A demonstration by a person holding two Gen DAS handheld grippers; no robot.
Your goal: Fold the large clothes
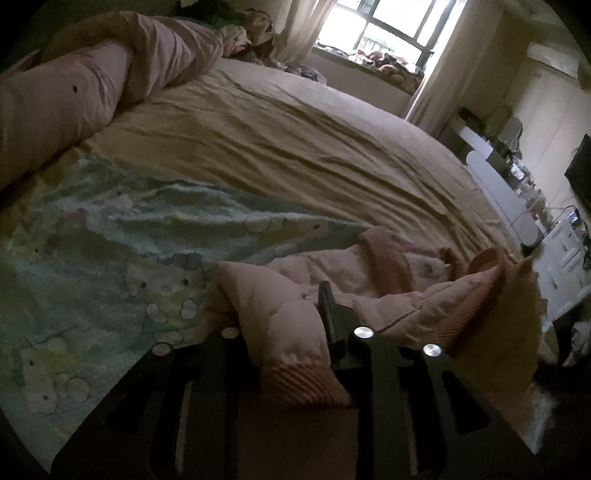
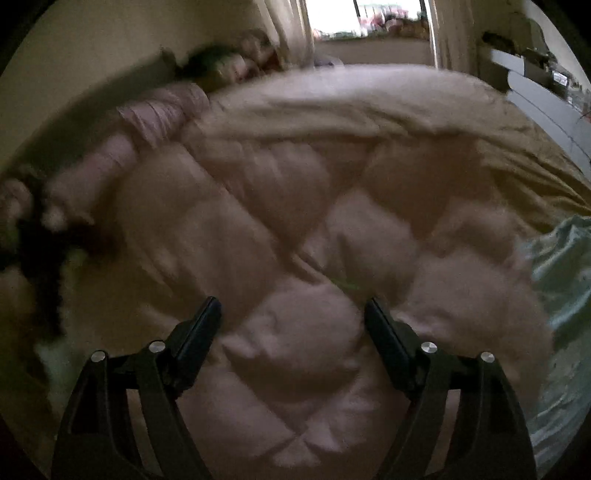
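Left gripper (image 1: 295, 314): narrow, one black finger (image 1: 332, 325) showing, pale pink quilted puffer jacket with ribbed salmon cuffs (image 1: 295, 332) bunched between; clamped or loose, cannot tell. Right gripper (image 2: 293, 317): jaws spread wide, nothing pinched, above the same jacket (image 2: 277, 229), blurred. Jacket spread on rumpled tan bedsheet (image 1: 295, 140), beside mint cartoon-cat print blanket (image 1: 92, 251). Bright window (image 1: 388, 26) beyond.

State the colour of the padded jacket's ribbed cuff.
Salmon pink ribbed cuff; clearest in the left wrist view.
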